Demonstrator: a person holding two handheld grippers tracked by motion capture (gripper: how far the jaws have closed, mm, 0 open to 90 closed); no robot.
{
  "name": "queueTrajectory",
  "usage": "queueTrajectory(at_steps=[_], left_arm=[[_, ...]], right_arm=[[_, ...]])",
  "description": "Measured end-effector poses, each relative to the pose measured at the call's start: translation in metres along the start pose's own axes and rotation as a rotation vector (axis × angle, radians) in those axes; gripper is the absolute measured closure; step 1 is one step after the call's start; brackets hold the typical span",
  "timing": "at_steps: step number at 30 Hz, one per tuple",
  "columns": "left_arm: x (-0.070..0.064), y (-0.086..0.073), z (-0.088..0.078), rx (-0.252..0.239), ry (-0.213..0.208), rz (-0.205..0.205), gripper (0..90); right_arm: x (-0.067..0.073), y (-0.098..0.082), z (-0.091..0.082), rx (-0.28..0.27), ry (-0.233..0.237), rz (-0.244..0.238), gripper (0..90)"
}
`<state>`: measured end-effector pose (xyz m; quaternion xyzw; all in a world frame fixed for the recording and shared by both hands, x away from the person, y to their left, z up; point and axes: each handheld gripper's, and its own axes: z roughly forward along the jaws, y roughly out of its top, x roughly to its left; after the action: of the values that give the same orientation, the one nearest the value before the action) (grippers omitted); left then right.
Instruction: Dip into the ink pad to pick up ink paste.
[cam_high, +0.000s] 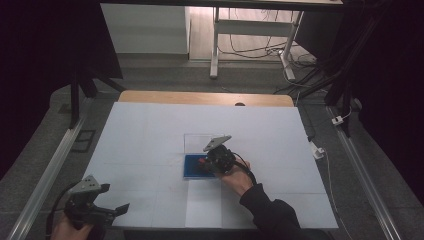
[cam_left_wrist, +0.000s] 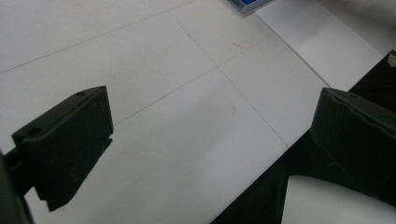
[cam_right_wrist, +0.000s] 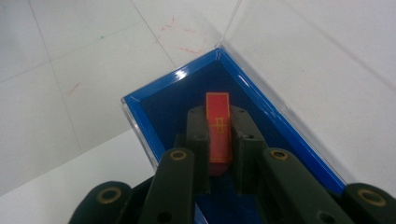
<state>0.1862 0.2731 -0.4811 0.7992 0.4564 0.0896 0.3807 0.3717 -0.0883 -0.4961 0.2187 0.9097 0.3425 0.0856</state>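
A clear case with a blue lining (cam_high: 192, 167) (cam_right_wrist: 196, 88) lies open in the middle of the white table, its transparent lid (cam_high: 197, 142) (cam_right_wrist: 233, 21) raised at the far side. My right gripper (cam_high: 206, 163) (cam_right_wrist: 218, 123) hangs over the blue lining, shut on a small red block with a gold mark (cam_right_wrist: 218, 128) that stands between its two black jaws. A red bit of that block (cam_high: 201, 161) peeks out in the high view. My left gripper (cam_high: 112, 210) (cam_left_wrist: 210, 135) rests at the table's near left corner, jaws wide apart with nothing between them.
White sheets (cam_high: 200, 150) cover the table, with a wooden edge (cam_high: 205, 98) at the far side. A metal rail (cam_high: 45, 185) runs along the left and another (cam_high: 367, 180) along the right. A white desk frame and cables (cam_high: 260, 45) stand beyond.
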Motion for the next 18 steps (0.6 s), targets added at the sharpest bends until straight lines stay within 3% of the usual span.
queueTrajectory(at_steps=[9,15,18], left_arm=[[0.0,0.001,0.001,0.007,0.001,0.003,0.0],[0.0,0.001,0.001,0.011,0.0,0.001,0.0],[0.0,0.001,0.001,0.008,-0.005,-0.003,0.0]], right_arm=[[0.006,-0.001,0.002,-0.002,-0.034,0.005,80.4],[0.011,-0.001,0.003,-0.001,-0.063,-0.045,80.4],[0.011,-0.001,0.003,-0.007,-0.061,-0.026,80.5]])
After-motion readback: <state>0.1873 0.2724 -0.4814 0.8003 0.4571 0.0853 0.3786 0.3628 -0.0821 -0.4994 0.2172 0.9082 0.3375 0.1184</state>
